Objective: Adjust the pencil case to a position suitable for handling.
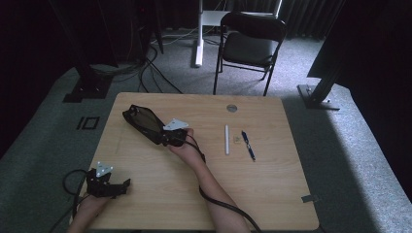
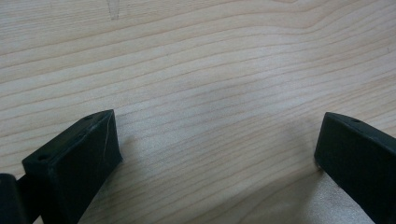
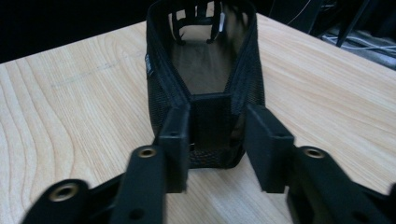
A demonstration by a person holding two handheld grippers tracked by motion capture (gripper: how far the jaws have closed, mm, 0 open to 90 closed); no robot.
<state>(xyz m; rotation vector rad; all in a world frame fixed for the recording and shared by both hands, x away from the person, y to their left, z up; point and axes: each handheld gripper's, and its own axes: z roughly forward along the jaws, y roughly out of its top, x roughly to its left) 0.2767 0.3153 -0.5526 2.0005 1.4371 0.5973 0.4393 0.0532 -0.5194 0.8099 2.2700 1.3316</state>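
High view: my right gripper [image 1: 156, 135] reaches the black mesh pouch [image 1: 142, 121] on the table [image 1: 272, 189], far left of centre. Left gripper view: my left gripper [image 2: 217, 144] rests released over bare wood. Right gripper view: both jaws grasp the pouch's near end.

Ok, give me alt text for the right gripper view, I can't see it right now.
The right gripper has its two black jaws on either side of the near end of an open black mesh pouch, pads at or very close to its sides. The pouch lies on a light wooden table, its open top facing up, running away from the camera.
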